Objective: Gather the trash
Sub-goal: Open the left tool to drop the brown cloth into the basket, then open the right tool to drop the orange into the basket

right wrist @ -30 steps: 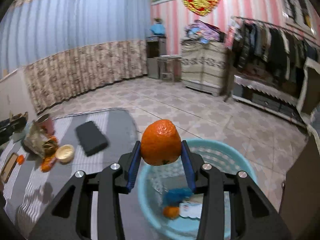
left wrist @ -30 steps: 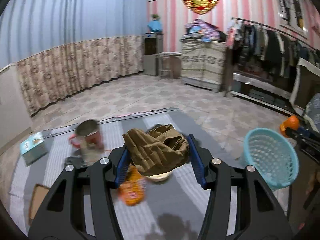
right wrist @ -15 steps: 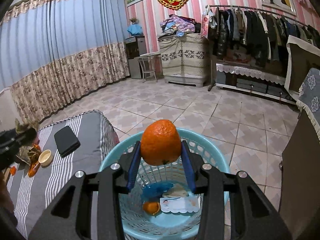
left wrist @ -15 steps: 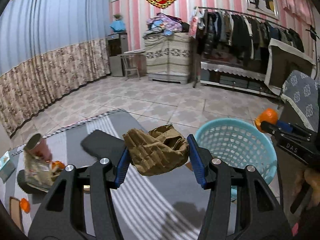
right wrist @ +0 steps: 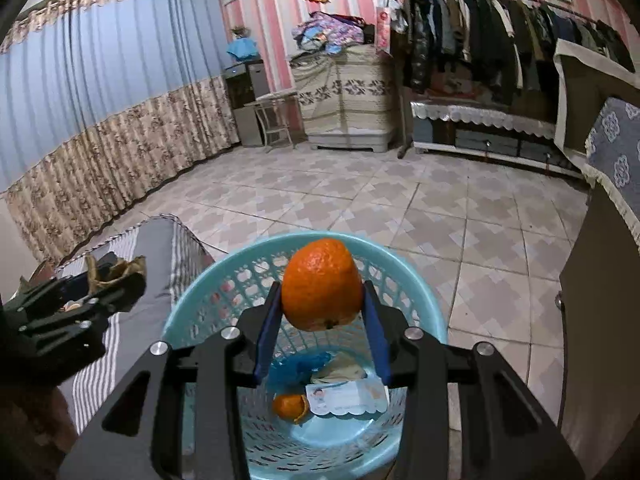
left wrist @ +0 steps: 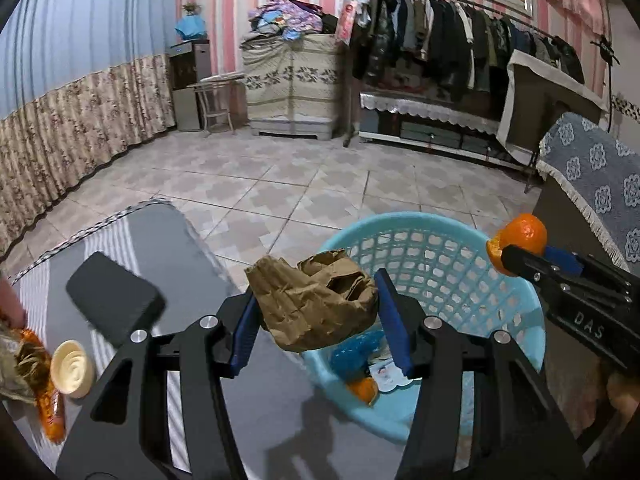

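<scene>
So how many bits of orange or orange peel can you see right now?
2: one orange peel held in the right gripper above the blue basket, and one peel piece on the basket's bottom. More may be hidden under other trash.

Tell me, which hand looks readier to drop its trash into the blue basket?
Right, probably. The right gripper holds the orange peel over the basket; the left gripper's crumpled paper bag hangs over its near rim.

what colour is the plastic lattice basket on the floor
Light blue plastic lattice basket, clearest in the right wrist view.
</scene>
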{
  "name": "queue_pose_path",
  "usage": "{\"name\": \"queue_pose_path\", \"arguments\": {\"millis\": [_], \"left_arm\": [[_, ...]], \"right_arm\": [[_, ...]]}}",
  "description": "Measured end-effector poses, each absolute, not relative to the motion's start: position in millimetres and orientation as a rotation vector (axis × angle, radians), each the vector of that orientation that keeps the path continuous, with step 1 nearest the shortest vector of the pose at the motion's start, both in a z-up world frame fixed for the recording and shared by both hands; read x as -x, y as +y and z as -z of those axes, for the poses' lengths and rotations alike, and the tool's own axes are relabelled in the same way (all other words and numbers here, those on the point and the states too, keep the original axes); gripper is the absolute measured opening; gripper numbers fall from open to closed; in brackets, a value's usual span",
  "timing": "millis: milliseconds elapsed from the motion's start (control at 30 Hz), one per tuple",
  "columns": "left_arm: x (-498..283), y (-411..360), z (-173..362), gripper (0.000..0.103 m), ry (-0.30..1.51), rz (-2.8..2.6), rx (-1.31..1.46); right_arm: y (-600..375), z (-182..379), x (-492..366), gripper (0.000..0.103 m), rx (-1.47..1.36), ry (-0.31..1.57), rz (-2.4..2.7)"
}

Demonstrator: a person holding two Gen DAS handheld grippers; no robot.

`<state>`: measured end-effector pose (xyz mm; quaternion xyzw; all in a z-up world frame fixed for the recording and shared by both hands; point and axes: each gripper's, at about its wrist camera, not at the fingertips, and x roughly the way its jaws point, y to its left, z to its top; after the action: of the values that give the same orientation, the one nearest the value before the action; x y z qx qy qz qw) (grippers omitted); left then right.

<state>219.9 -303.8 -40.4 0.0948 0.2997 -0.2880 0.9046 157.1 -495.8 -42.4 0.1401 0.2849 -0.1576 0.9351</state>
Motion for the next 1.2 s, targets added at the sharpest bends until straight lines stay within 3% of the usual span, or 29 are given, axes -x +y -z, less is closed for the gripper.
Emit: {"name": "queue_pose_path", "arguments": {"millis": [333, 700, 900, 1067, 1133, 1200], "left_arm": [[-232.0, -345.0, 48.1, 0.055, 0.613, 0.638, -0.239], [-235.3, -327.1, 32.2, 0.089, 0.586, 0.570, -0.210], [-238.9, -293.5, 17.5, 0.097, 0.555, 0.489, -0.184], [-243.4, -266.9, 14.1, 0.097, 0.561, 0.440, -0.152], [-245.6, -257.1, 14.1, 0.097, 0.561, 0.419, -0.145], [-247.6, -249.4, 14.6, 0.097, 0.564, 0.403, -0.133]], "right_arm": [[-521.8, 55.6, -149.3, 0.040, -0.398, 0.596, 0.396], [-519.0, 64.7, -155.0, 0.040, -0.384, 0.601, 0.391], [-498.9, 69.9, -175.2, 0.040, -0.326, 0.637, 0.358], [-484.7, 70.4, -184.6, 0.041, -0.297, 0.633, 0.341], [-481.3, 70.2, -187.5, 0.045, -0.288, 0.634, 0.339], [-477.3, 68.7, -188.2, 0.070, -0.275, 0.620, 0.349]]}}
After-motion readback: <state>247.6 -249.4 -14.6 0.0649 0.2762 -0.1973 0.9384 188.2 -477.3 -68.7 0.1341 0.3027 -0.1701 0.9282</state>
